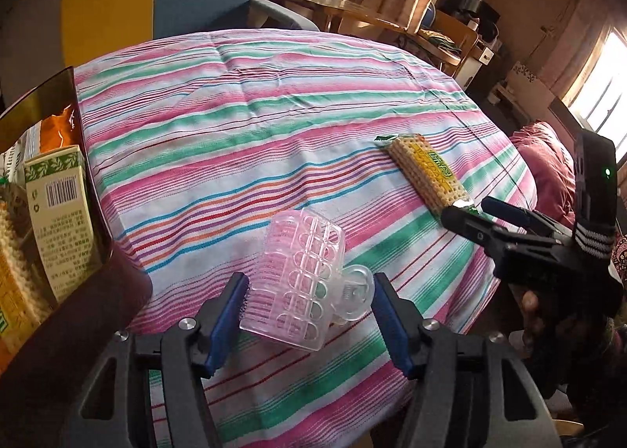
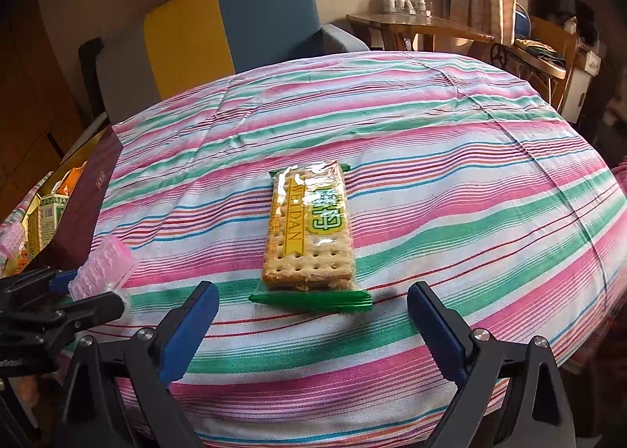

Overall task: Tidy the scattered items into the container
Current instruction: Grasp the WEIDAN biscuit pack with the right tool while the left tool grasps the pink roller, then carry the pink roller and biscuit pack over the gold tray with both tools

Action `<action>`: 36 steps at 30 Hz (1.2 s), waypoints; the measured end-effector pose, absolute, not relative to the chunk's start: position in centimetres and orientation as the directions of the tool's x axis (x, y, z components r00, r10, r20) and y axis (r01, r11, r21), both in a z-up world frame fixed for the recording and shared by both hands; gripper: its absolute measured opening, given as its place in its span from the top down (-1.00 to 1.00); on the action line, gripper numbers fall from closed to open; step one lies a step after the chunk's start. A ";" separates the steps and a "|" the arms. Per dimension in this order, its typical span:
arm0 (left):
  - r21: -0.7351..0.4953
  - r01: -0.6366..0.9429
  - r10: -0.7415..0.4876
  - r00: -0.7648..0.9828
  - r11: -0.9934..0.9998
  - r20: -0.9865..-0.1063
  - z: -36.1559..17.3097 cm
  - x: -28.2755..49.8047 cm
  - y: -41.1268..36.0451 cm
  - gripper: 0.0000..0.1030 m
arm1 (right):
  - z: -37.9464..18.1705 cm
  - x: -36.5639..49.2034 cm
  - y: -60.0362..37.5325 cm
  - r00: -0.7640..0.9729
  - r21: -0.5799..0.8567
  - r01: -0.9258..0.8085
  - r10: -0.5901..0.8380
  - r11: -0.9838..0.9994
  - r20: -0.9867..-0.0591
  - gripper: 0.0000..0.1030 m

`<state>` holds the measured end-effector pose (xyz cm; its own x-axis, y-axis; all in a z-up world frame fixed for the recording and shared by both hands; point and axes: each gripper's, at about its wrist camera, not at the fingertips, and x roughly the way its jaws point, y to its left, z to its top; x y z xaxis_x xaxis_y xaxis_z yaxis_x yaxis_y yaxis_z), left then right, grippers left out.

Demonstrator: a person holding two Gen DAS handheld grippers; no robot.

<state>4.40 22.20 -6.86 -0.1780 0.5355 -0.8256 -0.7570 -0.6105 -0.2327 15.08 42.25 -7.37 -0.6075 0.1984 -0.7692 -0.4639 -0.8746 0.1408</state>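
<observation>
Round table (image 2: 450, 158), covered w/ a woven striped cloth (image 1: 243, 103) in pink, green, white & thin red/blue lines, creased along fold marks. All places below are given relative to the table.

At its left edge: dark maroon box (image 1: 98, 236), glossy stiff walls w/ gold lining inside, rectangular. It holds a white-green carton w/ a barcode (image 1: 58, 213), an orange crinkly pack (image 1: 62, 126) and more cracker packs at the near side.

Toward the table's near-centre in the right wrist view: cracker pack (image 2: 309, 232), flat rectangle, clear shiny film w/ green crimped ends, yellow banner, pale dimpled crackers showing through. Lies flat on the cloth, well apart from the box.

Near the table's front-left part, just beside the box: hair clip (image 1: 303, 283), clear pinkish hard plastic, ribbed curved body w/ oval cut-outs and a round lever end.

Left gripper (image 1: 309, 311): black frame, blue ridged pads; fingers spread either side of the clip, left pad touching or nearly so, right pad clear of it, not clamped.

Right gripper (image 2: 313, 322): same build, fingers wide apart, just short of the pack's near green end, no contact.
</observation>
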 end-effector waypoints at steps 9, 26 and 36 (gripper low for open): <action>-0.274 -0.765 0.564 -0.138 -0.583 -0.814 -6.7 3.8 22.6 -0.59 | -7.2 12.2 44.0 -0.587 0.121 -0.468 0.205 -0.876 -0.783 -0.85; -0.184 -0.777 0.542 -0.227 -0.602 -0.809 -7.3 4.8 22.7 -0.16 | -7.7 9.9 42.4 -0.533 -0.023 -0.436 0.279 -0.900 -0.799 0.05; -0.219 -0.752 0.571 -0.245 -0.622 -0.783 -5.8 5.8 20.4 -0.16 | -7.1 11.2 40.8 -0.570 0.097 -0.419 0.179 -0.903 -0.802 0.06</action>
<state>5.81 20.43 -5.76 -0.2448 0.5712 -0.7834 -0.7518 -0.6221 -0.2187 11.18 40.83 -7.12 -0.5705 0.1792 -0.8015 -0.4194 -0.9027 0.0967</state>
